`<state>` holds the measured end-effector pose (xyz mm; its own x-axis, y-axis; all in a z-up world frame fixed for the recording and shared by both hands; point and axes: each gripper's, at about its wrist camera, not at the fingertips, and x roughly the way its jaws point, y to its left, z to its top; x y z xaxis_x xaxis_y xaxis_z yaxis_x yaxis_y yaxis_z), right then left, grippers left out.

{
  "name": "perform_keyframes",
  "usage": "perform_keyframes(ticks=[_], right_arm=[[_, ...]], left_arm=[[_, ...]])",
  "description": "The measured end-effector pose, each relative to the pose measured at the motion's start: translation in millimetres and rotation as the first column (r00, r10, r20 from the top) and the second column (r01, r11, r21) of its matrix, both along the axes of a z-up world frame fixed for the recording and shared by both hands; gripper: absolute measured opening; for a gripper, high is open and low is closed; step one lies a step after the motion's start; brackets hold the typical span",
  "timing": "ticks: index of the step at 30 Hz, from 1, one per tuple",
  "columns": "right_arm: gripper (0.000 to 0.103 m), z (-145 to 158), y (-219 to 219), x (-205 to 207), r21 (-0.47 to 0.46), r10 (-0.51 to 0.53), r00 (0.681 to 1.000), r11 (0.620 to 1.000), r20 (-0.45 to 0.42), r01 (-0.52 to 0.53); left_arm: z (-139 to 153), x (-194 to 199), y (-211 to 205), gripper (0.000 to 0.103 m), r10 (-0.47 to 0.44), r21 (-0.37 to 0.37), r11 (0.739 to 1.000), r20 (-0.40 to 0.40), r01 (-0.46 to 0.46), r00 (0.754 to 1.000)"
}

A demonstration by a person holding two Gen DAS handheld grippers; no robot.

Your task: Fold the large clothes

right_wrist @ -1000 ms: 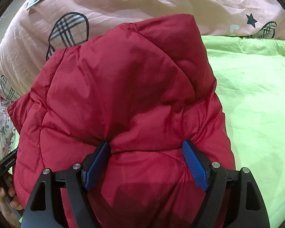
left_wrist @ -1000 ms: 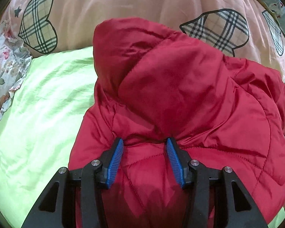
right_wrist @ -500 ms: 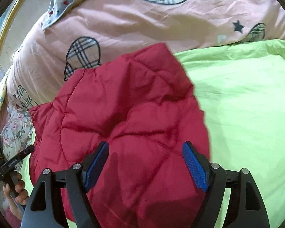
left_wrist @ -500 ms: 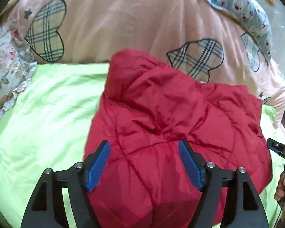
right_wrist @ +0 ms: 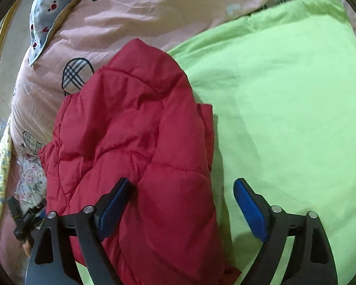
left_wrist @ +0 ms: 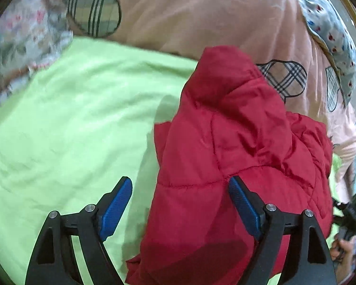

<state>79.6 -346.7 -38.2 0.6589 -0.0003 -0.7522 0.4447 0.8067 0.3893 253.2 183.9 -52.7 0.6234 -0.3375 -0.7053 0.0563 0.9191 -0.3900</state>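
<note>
Sheet (left_wrist: 66,128), lime green, carries the folded red jacket (left_wrist: 237,156), which is the landmark here. Left of the jacket's edge sits one blue pad of the left gripper (left_wrist: 180,211); its other pad lies on the red fabric, jaws opening, gripping nothing. Behind the jacket a pink quilt (left_wrist: 201,11) bulges. The right gripper (right_wrist: 182,211) straddles the jacket's right edge, jaws opening, nothing pinched.

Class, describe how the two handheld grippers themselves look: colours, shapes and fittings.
Both look alike. The left gripper and right gripper each have two black angular fingers with triangular cut-outs, silver round bolts, and ribbed blue pads lining their inner faces.
</note>
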Motion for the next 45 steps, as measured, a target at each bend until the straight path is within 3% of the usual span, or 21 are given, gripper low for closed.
perform_keyframes(ticks=[5,8,11,14,17,20,23,32,45], right_arm=[[0.099,-13.7,-4.1,0.6,0.089,0.026,1.0,0.996,-0.009,-0.025],[0.101,-24.0,0.9,10.2,0.14,0.064,0.998,0.988,-0.015,-0.061],[0.102,-33.3,6.0,14.5,0.179,0.083,0.996,0.981,-0.012,-0.08],[0.097,-36.4,12.7,17.5,0.192,0.099,0.995,0.977,-0.014,-0.095],[0.075,-32.4,21.1,18.9,0.17,0.115,0.993,0.98,-0.033,-0.107],[0.053,-22.5,28.4,15.5,0.162,0.126,0.992,0.979,-0.021,-0.121],[0.044,-11.5,36.7,7.9,0.153,0.136,0.991,0.979,-0.011,-0.133],[0.04,4.4,58.9,-36.3,0.207,0.172,0.985,0.964,0.007,-0.17],[0.039,10.9,90.2,-122.4,0.238,0.223,0.975,0.947,0.002,-0.217]], left_arm=[[-30.3,27.2,5.0,0.087,-0.083,-0.22,0.973,-0.08,0.064,0.993],[-41.6,36.2,-2.7,0.093,-0.114,-0.266,0.961,-0.104,0.083,0.988],[-45.1,42.7,-16.1,0.094,-0.126,-0.229,0.968,-0.097,0.101,0.987],[-38.2,39.4,-26.2,0.071,-0.157,-0.178,0.973,-0.059,0.144,0.986],[-30.3,34.1,-26.9,0.054,-0.172,-0.16,0.974,-0.04,0.163,0.984],[-20.5,26.6,-25.5,0.045,-0.176,-0.16,0.972,-0.029,0.17,0.984],[-8.0,11.3,-22.9,0.041,-0.185,-0.159,0.971,-0.013,0.181,0.983],[12.8,-68.1,1.4,0.038,-0.22,-0.176,0.96,0.007,0.217,0.976],[19.7,-174.2,59.5,0.038,-0.279,-0.201,0.943,-0.039,0.266,0.959]])
